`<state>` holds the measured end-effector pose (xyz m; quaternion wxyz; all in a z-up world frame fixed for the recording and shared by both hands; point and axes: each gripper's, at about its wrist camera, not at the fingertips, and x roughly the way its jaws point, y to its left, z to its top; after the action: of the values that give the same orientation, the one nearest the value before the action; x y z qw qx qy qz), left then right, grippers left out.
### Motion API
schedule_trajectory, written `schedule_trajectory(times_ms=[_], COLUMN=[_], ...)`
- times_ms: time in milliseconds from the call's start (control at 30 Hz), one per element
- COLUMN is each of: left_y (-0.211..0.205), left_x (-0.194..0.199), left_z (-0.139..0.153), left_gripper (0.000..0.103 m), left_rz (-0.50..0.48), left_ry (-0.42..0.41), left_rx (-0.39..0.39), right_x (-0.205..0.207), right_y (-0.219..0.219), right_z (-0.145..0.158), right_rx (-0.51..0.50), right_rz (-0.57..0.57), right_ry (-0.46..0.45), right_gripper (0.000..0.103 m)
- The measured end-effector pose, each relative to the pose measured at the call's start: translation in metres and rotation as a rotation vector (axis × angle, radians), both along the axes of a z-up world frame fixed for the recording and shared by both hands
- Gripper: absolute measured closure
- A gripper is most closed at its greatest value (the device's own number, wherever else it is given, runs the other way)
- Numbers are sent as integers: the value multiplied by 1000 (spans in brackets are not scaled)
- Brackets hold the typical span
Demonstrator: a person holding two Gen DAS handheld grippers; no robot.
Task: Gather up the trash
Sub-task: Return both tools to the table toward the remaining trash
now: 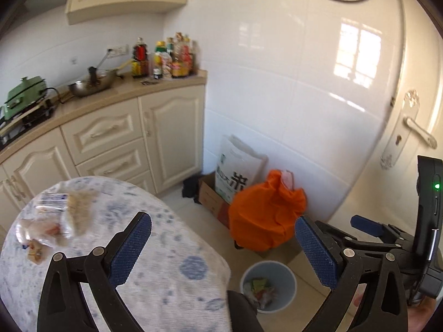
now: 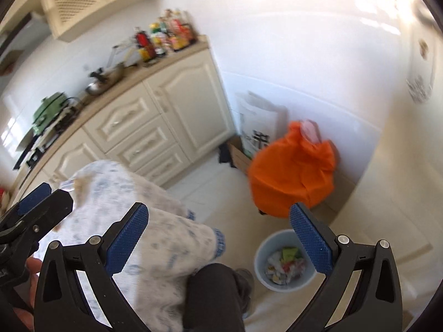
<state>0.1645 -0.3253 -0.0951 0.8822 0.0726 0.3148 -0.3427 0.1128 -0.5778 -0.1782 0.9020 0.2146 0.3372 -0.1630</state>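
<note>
Trash (image 1: 52,221), wrappers and crumpled scraps, lies on the far left part of the cloth-covered table (image 1: 155,251); more fills the pale blue bin (image 1: 268,285) on the floor to the right of the table. Left gripper (image 1: 223,246): jaws spread wide, nothing between the pads. Right gripper (image 2: 218,239): jaws likewise spread, empty. Both are held above the table edge and bin. Beyond the bin, an orange bag (image 1: 265,213) sits near the tiled wall, with a white sack (image 1: 238,168) in a cardboard box (image 1: 211,199) beside the cream cabinets (image 1: 171,132).
</note>
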Motion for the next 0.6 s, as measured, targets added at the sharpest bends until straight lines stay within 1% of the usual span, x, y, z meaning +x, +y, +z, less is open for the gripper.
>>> schedule_trajectory(times_ms=[267,433,533,600], left_y=[102,154,179,194], left_x=[-23,-36,-42,-45], left_z=[24,37,42,45], left_gripper=[1,1,1,1], left_rz=[164,264,311,338], left_ry=[-68,-96,-107,-117], left_rx=[-65,-96,-106,-115], right_x=[32,48,57,62], right_y=[75,118,148,163], right_z=[41,58,68,72], right_rx=[-62,-93,-116,-123], right_rz=[173,264,326,348], right_ry=[-78,-114,-137,-146], right_gripper=[0,0,0,0])
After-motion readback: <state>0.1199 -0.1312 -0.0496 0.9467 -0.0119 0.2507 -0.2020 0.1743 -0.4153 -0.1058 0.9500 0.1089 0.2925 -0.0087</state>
